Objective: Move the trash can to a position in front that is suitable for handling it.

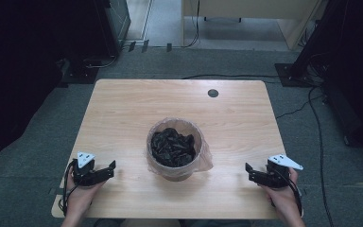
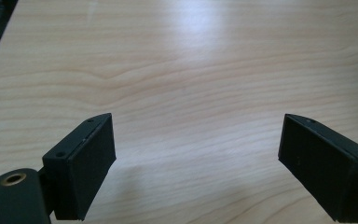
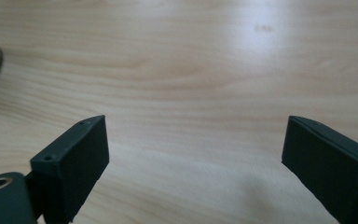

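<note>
Both hands sit near the front counter (image 1: 123, 104) edge — left gripper (image 1: 108, 170) and right gripper (image 1: 251, 172) spread, empty — flanking the plastic-lined brown bin of dark scraps (image 1: 175, 147), bare wood between.

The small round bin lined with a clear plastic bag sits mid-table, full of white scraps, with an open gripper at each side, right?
Not quite: the scraps in the bag-lined bin are black, as the high view shows. The rest holds: the left gripper and right gripper flank it, both open.

Bin (image 1: 175, 163) contents too dark to identify
</note>
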Demonstrator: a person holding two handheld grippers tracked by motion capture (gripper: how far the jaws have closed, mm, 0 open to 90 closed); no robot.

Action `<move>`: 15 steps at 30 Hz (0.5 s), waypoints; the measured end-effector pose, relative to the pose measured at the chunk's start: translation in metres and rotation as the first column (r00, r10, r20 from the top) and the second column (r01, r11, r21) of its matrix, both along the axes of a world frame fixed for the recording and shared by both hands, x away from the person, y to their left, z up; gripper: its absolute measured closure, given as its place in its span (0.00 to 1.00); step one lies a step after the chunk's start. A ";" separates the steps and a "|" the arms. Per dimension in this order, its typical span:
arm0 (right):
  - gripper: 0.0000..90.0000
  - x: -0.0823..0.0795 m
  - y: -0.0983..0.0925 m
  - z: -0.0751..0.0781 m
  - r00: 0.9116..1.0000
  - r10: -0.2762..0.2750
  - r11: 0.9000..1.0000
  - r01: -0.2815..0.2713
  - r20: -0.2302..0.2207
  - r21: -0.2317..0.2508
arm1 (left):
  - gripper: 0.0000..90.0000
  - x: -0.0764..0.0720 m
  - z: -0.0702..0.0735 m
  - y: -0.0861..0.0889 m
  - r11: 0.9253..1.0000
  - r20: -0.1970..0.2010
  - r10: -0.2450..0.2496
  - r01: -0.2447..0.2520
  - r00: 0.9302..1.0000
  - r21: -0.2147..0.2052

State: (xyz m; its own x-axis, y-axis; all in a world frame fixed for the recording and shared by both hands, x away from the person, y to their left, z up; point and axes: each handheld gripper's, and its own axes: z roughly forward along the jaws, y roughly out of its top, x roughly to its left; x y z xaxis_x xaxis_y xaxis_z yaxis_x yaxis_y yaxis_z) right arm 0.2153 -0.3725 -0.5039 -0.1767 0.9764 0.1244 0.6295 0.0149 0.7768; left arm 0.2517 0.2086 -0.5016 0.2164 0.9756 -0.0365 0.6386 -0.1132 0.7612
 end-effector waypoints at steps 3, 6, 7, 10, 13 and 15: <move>0.04 -0.004 -0.006 -0.007 1.000 -0.008 1.000 0.007 -0.030 -0.018 | 0.11 -0.002 -0.004 0.006 1.000 -0.014 0.000 0.000 1.000 0.009; 0.03 -0.008 -0.011 -0.014 0.998 -0.017 0.999 0.015 -0.055 -0.033 | 0.11 -0.005 -0.008 0.010 0.999 -0.020 0.000 0.001 1.000 0.034; 0.02 -0.009 -0.012 -0.016 0.998 -0.021 0.999 0.019 -0.065 -0.034 | 0.10 -0.005 -0.010 0.012 1.000 -0.026 -0.004 0.004 1.000 0.029; 0.02 -0.010 -0.014 -0.020 0.996 -0.029 0.999 0.026 -0.088 -0.032 | 0.10 -0.006 -0.016 0.016 1.000 -0.045 -0.012 0.013 0.999 0.012; 0.02 -0.011 -0.012 -0.022 0.996 -0.028 0.997 0.022 -0.085 -0.068 | 0.10 -0.007 -0.018 0.015 1.000 -0.036 -0.017 0.018 0.999 0.025; 0.02 -0.012 -0.009 -0.023 0.996 -0.030 0.996 0.022 -0.084 -0.092 | 0.10 -0.007 -0.018 0.015 0.999 -0.033 -0.023 0.024 0.999 0.032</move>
State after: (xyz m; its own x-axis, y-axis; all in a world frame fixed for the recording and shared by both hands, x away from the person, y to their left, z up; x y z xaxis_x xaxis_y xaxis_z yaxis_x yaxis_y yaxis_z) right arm 0.2038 -0.3813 -0.5265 -0.1438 0.9884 0.0483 0.6944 0.0660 0.7165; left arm 0.2442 0.2239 -0.5199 0.2381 0.9712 -0.0125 0.6600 -0.1523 0.7357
